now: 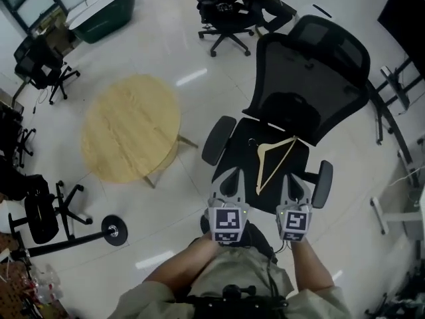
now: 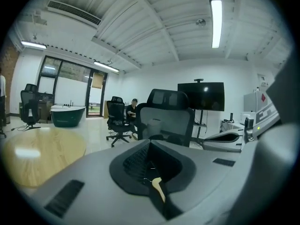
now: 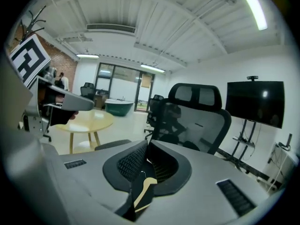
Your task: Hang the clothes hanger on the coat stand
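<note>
Head view: hanger lies diagonally on chair, hook leftward; left tongs, right tongs closed, empty.

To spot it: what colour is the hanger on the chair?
The hanger is pale wood; head view.

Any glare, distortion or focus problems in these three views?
Head view: bright streaks of lamp glare on the glossy floor, edges bowed. Left gripper view: heavy fisheye, dark corners, ceiling lamp blown out. Right gripper view: same vignette; its tongs close up look soft.
</note>
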`<action>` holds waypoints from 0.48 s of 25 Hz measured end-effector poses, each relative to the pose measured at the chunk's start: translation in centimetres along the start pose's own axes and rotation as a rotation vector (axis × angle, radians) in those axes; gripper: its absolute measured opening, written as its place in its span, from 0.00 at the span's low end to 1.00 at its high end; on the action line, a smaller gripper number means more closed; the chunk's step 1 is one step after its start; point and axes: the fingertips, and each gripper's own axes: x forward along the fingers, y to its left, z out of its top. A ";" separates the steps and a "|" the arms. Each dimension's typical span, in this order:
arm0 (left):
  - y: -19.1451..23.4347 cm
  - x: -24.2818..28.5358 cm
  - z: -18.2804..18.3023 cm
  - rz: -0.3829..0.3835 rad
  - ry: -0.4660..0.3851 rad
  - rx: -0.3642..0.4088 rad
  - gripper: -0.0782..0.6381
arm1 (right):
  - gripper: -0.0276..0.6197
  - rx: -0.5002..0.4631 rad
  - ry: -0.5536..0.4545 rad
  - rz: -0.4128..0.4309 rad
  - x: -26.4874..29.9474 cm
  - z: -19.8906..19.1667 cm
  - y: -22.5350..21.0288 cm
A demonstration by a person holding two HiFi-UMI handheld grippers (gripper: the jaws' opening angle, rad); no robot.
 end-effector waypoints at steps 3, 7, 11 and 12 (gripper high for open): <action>-0.4 4.2 -1.7 0.058 0.054 -0.038 0.13 | 0.09 -0.101 0.050 0.121 4.6 -3.0 -1.9; -2.1 12.7 -6.0 0.159 0.117 -0.052 0.15 | 0.13 -0.174 0.090 0.281 12.8 -8.3 -6.1; -2.9 20.2 -11.9 0.258 0.181 -0.115 0.15 | 0.19 -0.292 0.131 0.435 21.3 -14.3 -8.6; -3.3 22.0 -13.6 0.271 0.200 -0.127 0.15 | 0.21 -0.323 0.144 0.472 23.3 -16.2 -9.1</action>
